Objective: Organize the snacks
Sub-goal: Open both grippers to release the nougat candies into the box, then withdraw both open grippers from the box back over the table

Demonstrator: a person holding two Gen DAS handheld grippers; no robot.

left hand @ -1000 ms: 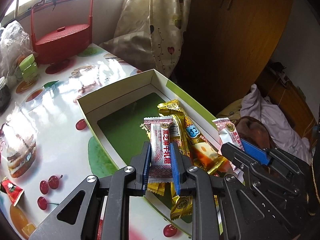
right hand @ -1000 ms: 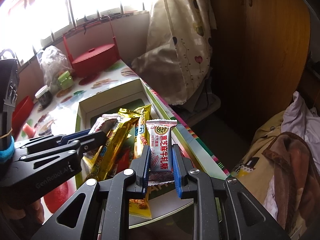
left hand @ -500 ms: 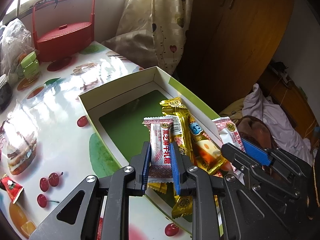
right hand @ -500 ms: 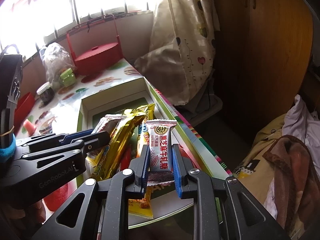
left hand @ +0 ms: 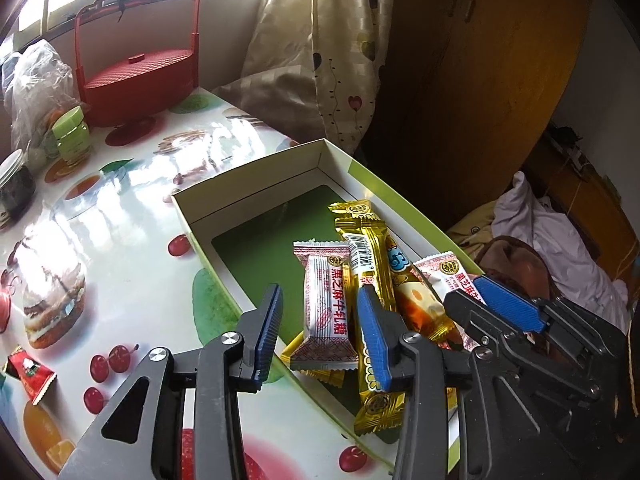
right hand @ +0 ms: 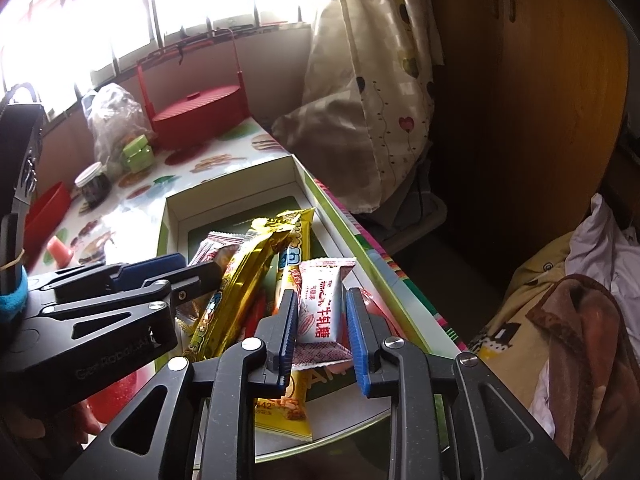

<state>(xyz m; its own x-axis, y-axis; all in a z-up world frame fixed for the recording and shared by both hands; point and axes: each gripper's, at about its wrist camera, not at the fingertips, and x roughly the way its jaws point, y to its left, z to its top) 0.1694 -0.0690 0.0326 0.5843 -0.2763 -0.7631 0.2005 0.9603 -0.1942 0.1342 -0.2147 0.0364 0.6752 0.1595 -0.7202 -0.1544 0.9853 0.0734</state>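
Left wrist view: left gripper [left hand: 320, 328], black frame with blue ribbed pads, jaws about halfway apart and just opened; a pink-and-white nougat candy packet [left hand: 326, 312] lies between them, clear of the left pad, its right edge just beside the right pad, not pressed. Packet rests in the open green-lined cardboard box [left hand: 256, 190], on top of gold foil snack bars [left hand: 370, 268]. Box stands at the near right edge of the bench [left hand: 132, 208], which carries a glossy fruit-print cover. Right gripper [left hand: 486, 304] enters from the right over the same box, at a second nougat packet [left hand: 446, 270].

Right wrist view: right gripper [right hand: 322, 324], jaws narrowly parted and just opening; the second pink-and-white nougat packet stands upright between the pads, left edge against the left pad, a gap visible at the right pad, so not clamped. Beneath it, a yellow peanut snack packet [right hand: 286, 408] lies on the box floor.

Other items on the bench: red lidded basket with tall handle [left hand: 138, 76], clear plastic bag [left hand: 34, 80], green-capped jar [left hand: 72, 138], small red triangular sweet [left hand: 30, 374] near the left edge.
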